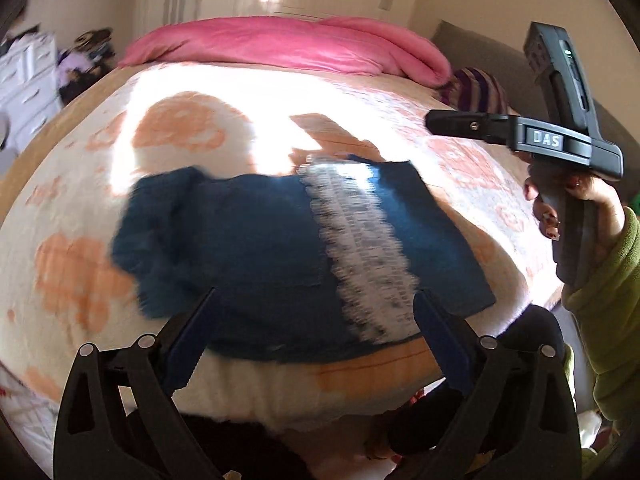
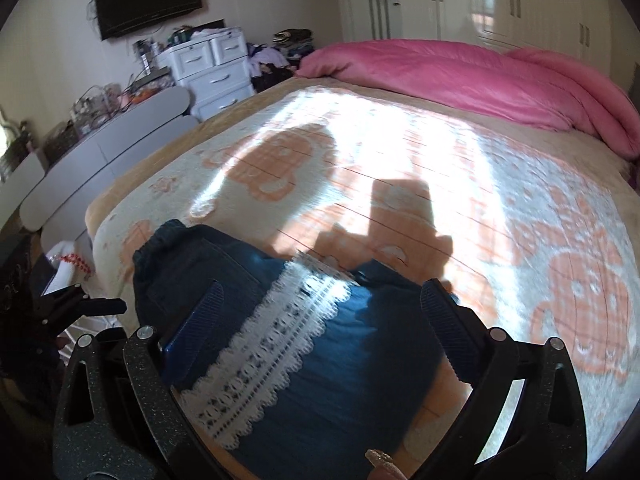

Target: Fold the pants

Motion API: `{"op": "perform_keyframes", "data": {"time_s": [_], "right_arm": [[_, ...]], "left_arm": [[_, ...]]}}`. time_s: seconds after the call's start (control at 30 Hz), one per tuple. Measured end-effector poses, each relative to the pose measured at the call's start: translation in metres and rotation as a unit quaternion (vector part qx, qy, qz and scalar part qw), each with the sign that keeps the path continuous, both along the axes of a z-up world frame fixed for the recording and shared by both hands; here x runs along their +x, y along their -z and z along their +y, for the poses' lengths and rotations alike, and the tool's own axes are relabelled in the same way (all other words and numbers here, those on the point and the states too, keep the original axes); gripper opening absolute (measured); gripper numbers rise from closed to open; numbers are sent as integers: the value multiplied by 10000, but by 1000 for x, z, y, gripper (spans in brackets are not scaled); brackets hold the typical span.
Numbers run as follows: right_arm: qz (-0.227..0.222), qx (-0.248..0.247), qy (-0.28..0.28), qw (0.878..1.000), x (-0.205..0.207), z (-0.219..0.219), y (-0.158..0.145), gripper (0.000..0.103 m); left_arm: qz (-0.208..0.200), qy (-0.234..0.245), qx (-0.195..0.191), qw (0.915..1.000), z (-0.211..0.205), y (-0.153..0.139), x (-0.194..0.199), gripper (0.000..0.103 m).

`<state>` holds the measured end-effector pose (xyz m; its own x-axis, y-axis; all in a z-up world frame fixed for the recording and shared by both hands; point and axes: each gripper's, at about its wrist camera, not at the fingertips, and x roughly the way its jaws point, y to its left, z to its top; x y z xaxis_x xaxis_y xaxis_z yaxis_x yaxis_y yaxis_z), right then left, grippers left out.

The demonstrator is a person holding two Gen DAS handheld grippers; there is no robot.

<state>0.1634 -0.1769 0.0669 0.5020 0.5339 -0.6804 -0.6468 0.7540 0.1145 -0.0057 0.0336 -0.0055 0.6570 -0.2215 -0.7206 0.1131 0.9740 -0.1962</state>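
1. The pants (image 1: 272, 256) lie folded into a compact blue bundle on the bed (image 1: 472, 168), close to the near edge, with the lace strip (image 1: 360, 256) running across the top layer.
2. The left gripper (image 1: 316, 332) hangs above the bundle, jaws spread wide, nothing between the pads. Released.
3. The right gripper (image 2: 320, 328) shows the same in its own view: jaws wide apart, only the denim and lace far below them, no cloth pinched. From the left wrist view you can see it held in the air off to the right, in the hand (image 1: 576, 200) with the green sleeve (image 1: 608, 280).
4. My read: the fold looks finished or nearly so, and both tools are clear of the fabric.
5. What could still spoil it? The bundle sits right by the near edge of the bed, and its lower hem reaches the curve of the blanket. A brush from a lowered jaw could drag the top layer and open the fold.
6. The bunched waistband end (image 2: 168, 240) looks puffier than the flat end, so the stack may spring up or slump sideways.
7. The lace could snag on a ridged pad if a jaw sweeps across it.
8. Strong sunlight and motion blur hide the far edge of the bundle, so its neatness there I cannot judge.
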Motion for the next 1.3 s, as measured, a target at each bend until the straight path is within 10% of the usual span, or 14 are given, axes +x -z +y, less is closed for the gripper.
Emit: {"op": "perform_keyframes", "data": {"time_s": [0.53, 0.7, 0.93, 0.97, 1.03, 1.3], "right_arm": [[969, -437, -1748, 9788, 17, 174, 29, 94], [1429, -723, -2099, 9645, 32, 211, 48, 94], [1958, -967, -2405, 9458, 35, 238, 83, 94], [2032, -895, -2407, 9449, 36, 238, 87, 91], [2266, -628, -2544, 9381, 37, 233, 94, 53], [2276, 491, -2563, 9381, 44, 169, 65, 37]], "left_arm": [[408, -817, -2200, 9712, 83, 44, -1, 84], [517, -755, -2566, 9622, 80, 57, 12, 64], [599, -856, -2737, 9561, 77, 73, 22, 65], [576, -855, -2758, 9557, 77, 73, 23, 65], [544, -855, -2817, 9541, 76, 73, 24, 66], [287, -482, -2746, 9599, 55, 40, 21, 66]]}}
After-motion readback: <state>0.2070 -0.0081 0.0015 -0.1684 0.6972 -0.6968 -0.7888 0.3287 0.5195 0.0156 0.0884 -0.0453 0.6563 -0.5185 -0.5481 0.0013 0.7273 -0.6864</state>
